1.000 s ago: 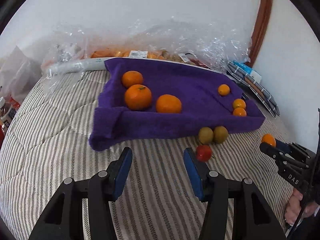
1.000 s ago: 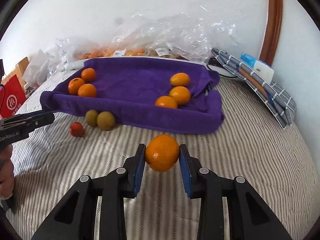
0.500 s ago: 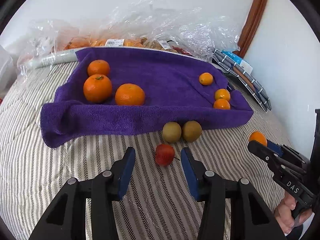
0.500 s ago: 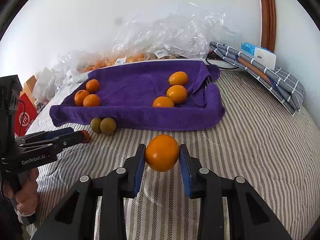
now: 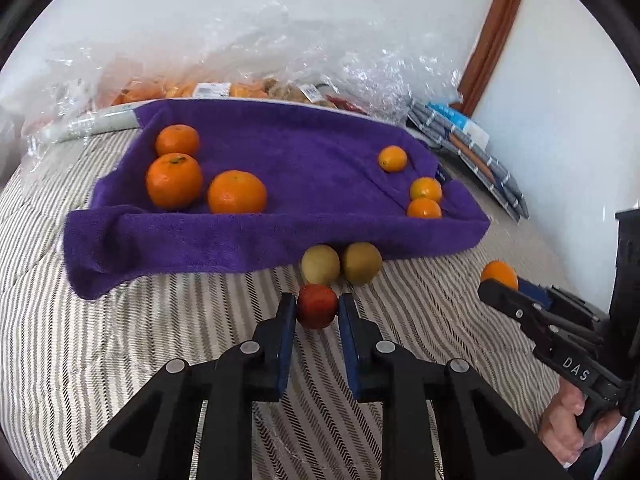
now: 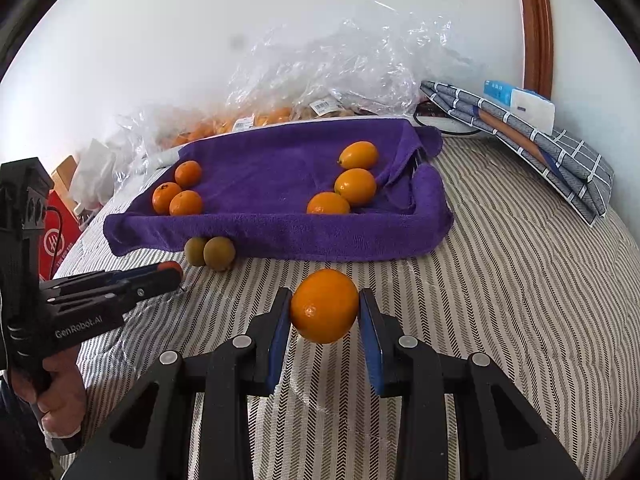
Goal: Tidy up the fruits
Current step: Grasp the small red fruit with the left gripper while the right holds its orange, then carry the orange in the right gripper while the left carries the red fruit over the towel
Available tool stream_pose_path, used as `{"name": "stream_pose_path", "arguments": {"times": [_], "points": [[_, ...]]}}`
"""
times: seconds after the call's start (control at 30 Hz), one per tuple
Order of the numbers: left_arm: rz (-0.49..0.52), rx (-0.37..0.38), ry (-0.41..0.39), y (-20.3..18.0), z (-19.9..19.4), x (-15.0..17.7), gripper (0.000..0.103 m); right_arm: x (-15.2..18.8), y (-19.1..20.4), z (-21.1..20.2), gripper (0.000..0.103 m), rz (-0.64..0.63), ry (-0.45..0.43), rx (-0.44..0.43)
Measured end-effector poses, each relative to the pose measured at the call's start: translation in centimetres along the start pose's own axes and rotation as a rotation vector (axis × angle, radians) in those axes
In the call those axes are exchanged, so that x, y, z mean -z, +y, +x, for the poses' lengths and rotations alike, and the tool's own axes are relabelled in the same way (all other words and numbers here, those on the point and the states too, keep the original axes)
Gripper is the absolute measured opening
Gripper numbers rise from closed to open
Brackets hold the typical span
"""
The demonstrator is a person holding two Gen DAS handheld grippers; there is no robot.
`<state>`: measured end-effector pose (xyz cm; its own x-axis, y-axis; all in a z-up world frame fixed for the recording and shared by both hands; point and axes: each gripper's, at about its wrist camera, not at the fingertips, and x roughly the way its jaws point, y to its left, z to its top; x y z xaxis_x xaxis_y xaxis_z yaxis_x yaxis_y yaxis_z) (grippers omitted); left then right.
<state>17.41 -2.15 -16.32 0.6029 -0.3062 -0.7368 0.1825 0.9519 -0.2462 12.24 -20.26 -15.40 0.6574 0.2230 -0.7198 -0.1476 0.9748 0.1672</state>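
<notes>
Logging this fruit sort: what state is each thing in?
Left gripper: jaws shut on the red fruit.
Right gripper: jaws shut on an orange, held off the bed.
Towel: spread out, edges bunched, six oranges on it.
Green fruits: on the bed, touching.

Bright, even daylight, soft shadows, glare on crinkled plastic, strong fisheye curvature, dark vignetted corners.

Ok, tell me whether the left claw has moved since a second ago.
Yes. The left claw has moved rightward toward the two green fruits at the purple towel's front edge, and has shut on the red fruit.
</notes>
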Motion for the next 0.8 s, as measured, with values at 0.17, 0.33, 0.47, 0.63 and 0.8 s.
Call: {"name": "stream_pose_path", "arguments": {"times": [0.17, 0.33, 0.47, 0.63, 0.8], "points": [[-0.028, 0.000, -0.047, 0.5, -0.9, 0.1, 0.021, 0.0, -0.1, 0.0, 0.033, 0.002, 0.001, 0.001], [-0.059, 0.016, -0.086, 1.0, -1.6, 0.0, 0.021, 0.0, -0.1, 0.1, 0.033, 0.010, -0.001, 0.002], [-0.085, -0.002, -0.114, 1.5, -2.1, -0.1, 0.021, 0.0, -0.2, 0.0, 0.033, 0.013, -0.006, -0.002], [-0.121, -0.005, -0.133, 2.2, -2.4, -0.3, 0.021, 0.0, -0.4, -0.3, 0.033, 0.025, -0.024, -0.010], [-0.148, -0.016, -0.142, 2.8, -2.5, -0.4, 0.021, 0.0, -0.5, -0.4, 0.033, 0.038, -0.037, -0.008]]}}
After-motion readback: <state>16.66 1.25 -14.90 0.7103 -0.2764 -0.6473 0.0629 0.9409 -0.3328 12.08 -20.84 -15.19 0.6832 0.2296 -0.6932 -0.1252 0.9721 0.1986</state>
